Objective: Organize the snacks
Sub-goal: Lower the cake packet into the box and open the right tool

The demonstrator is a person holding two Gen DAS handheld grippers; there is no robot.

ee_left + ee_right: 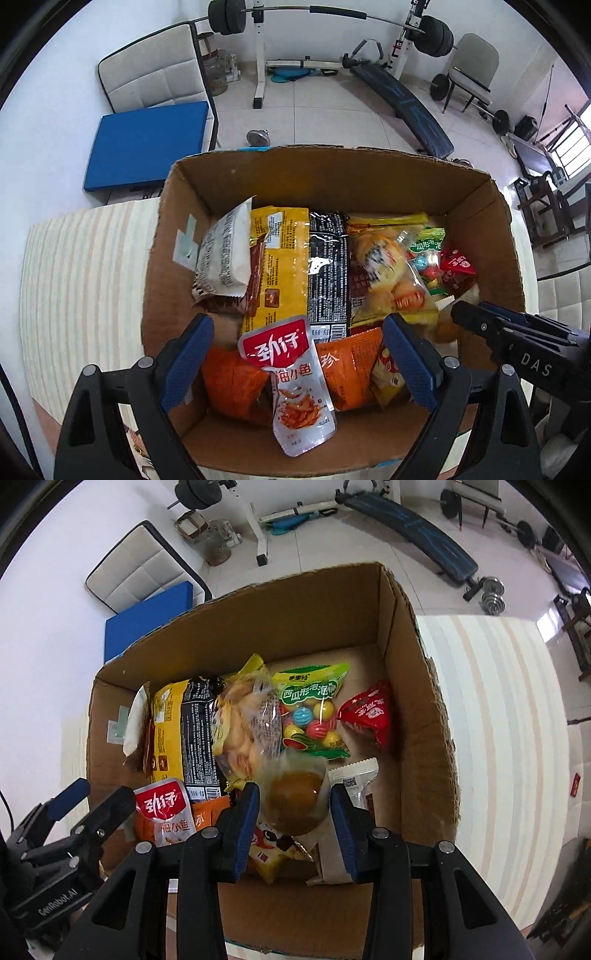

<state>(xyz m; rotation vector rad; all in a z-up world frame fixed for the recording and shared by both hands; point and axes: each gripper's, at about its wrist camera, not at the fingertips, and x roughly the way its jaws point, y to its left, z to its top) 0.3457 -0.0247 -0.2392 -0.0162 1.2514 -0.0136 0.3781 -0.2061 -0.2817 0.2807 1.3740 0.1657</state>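
Observation:
An open cardboard box [332,173] [417,716] holds several snack packs. My left gripper [297,328] hangs open over its near left part. A red-and-white fish snack pouch [291,373] lies between its fingers, clear of both pads, on orange packs [236,384]. My right gripper [294,794] is over the near right part. A blurred brown bun in a clear wrapper [293,801] sits between its blue pads, and neither pad visibly presses on it. Each gripper shows in the other's view: the right gripper [471,312] and the left gripper [99,794].
Deeper in the box lie a yellow pack [280,266], a black pack [328,273], a green bubble-gum bag [314,709], a red pack [369,712] and a white bar wrapper [354,779]. The box stands on a striped cloth [498,701]. Gym equipment [314,22] stands beyond.

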